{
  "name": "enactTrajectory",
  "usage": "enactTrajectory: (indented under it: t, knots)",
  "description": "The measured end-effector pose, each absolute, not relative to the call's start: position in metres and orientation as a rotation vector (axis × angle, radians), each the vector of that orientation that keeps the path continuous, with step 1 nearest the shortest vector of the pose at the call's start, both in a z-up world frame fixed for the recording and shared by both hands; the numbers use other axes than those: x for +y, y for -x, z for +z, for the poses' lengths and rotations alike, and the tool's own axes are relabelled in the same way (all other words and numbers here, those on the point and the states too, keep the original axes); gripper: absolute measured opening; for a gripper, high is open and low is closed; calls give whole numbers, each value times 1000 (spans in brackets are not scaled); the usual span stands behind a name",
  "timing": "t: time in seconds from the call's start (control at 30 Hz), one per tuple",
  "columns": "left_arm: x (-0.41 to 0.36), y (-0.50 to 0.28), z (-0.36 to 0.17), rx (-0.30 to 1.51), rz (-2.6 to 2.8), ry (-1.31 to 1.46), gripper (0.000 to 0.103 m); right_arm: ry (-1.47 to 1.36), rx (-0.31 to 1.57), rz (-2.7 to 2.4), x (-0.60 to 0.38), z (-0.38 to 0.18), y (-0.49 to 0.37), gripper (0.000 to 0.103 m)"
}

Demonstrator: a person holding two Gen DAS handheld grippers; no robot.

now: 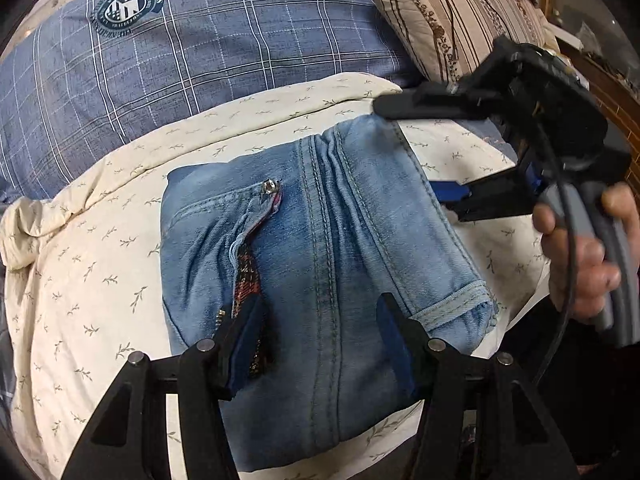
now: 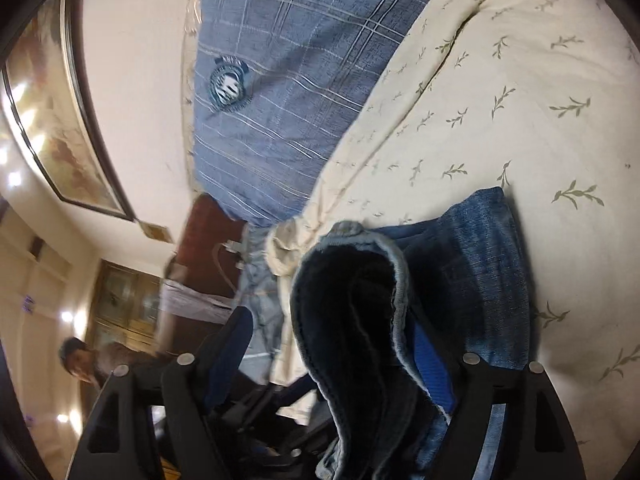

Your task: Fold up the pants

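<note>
On the cream leaf-print quilt [image 1: 100,280], folded jeans [image 1: 320,280] lie centred. Left gripper [image 1: 320,344] apart over them, right gripper [image 2: 332,352] apart, hem between. Blue plaid cover's crest [image 1: 128,8] text unreadable; only right view shows a framed picture [image 2: 52,120].

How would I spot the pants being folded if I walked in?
Find the cream bedspread with small leaf sprigs, below the blue plaid pillow. On it lies a compact folded bundle of faded blue jeans, the only denim there, with an open zipper.
</note>
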State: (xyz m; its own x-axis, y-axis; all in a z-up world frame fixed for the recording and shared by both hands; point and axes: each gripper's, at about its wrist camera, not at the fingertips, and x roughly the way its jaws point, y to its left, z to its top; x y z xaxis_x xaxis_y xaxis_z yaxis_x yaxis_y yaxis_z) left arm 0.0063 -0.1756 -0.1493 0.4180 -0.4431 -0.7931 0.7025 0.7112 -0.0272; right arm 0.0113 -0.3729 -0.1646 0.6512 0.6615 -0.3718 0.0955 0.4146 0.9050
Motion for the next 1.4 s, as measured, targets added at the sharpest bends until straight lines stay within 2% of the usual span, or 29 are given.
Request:
enactTrajectory:
  t: [0.13,0.17,0.2,0.23,0.3,0.4,0.57,0.67,0.87,0.97,1.13,1.2,1.3,1.4]
  knots:
    - [-171,-11,-148,866,-731,-307,59,-921,906,320,-349,-168,-20,78]
    - [-168,-8,-144,856,-725,-310,59,-832,939,297,-338,-168,-24,64]
    - [-165,-5,-139,839,-722,-316,59,-738,961,269,-329,-168,-25,41]
    - [-158,2,-132,808,-721,-321,59,-675,976,261,-321,-168,-26,30]
    - [-144,8,-118,747,-699,-337,59,-660,964,246,-317,-166,-23,21]
    - [-114,-3,-112,737,-621,-339,59,-657,913,234,-320,-157,-13,15]
    - [-90,-42,-135,865,-527,-238,59,-638,824,189,-328,-139,0,12]
    - [-104,-40,-143,865,-552,-258,59,-650,796,160,-339,-130,2,10]
    - [-141,-41,-165,873,-535,-383,59,-648,895,60,-354,-150,-4,11]
    - [-139,-42,-174,879,-520,-378,60,-605,935,31,-352,-161,-7,26]
    - [-134,-37,-170,890,-515,-354,60,-779,935,82,-371,-165,-2,36]
    - [-134,-30,-165,866,-496,-372,59,-773,883,66,-375,-154,6,44]
    - [-135,-22,-159,832,-458,-389,60,-711,736,41,-376,-126,23,46]
    - [-138,-16,-154,821,-414,-416,66,-660,607,34,-375,-105,37,46]
